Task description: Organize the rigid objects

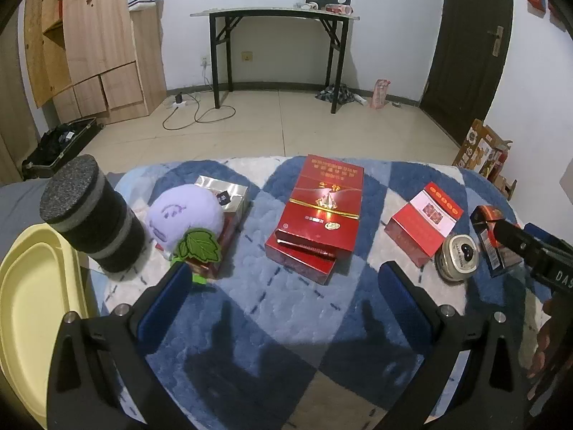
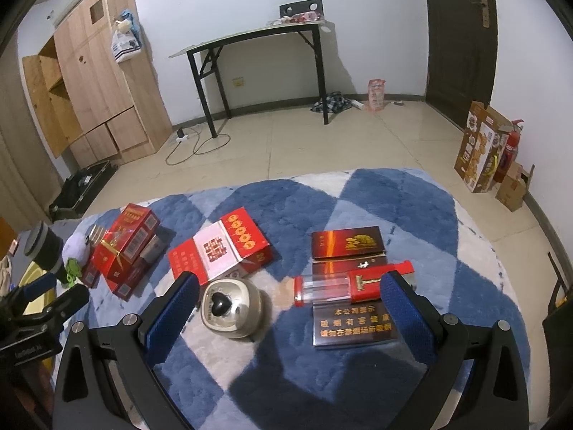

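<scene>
Everything lies on a blue and white checked rug. My left gripper hangs open over bare rug, just short of a stack of red cartons. To its left, a purple plush rests on a silver box. A red and white box and a round metal tin are to the right. My right gripper is open too. The tin is by its left finger. A red and clear pack lies on a dark flat carton by its right finger.
A black cylinder with a grey felt top stands at the rug's left edge beside a yellow tray. Beyond the rug are tiled floor, a folding table, a wooden cabinet and cardboard boxes by the door.
</scene>
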`<action>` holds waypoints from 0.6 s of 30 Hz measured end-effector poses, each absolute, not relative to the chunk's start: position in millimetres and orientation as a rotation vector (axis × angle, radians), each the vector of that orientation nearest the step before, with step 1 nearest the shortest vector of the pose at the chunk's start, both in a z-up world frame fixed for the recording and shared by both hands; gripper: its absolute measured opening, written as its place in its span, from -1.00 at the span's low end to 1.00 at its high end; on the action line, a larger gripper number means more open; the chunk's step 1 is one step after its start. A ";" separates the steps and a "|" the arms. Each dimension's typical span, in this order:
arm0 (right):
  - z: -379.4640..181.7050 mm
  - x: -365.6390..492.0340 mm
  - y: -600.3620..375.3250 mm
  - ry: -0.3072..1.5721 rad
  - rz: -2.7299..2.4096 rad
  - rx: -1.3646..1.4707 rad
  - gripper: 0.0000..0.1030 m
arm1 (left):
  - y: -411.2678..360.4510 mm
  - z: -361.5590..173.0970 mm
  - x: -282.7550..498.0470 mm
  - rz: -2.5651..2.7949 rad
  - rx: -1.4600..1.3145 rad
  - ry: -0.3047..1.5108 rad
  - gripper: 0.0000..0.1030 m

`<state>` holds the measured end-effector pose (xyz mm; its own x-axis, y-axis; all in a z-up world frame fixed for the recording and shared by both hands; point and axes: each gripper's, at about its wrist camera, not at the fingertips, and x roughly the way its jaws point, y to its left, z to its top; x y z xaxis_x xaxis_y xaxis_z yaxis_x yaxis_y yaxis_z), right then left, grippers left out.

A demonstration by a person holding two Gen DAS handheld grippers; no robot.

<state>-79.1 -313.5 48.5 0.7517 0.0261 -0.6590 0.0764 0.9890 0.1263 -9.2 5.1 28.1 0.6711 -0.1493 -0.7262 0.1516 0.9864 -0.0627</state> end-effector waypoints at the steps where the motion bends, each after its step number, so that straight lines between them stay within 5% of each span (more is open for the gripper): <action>1: 48.3 -78.8 -313.3 0.722 -0.027 0.149 0.99 | 5.7 28.5 -9.2 -0.170 -0.001 0.818 1.00; 18: 55.4 -101.4 -390.9 0.667 -0.176 0.291 0.99 | 3.1 30.6 -8.2 -0.196 -0.021 0.812 1.00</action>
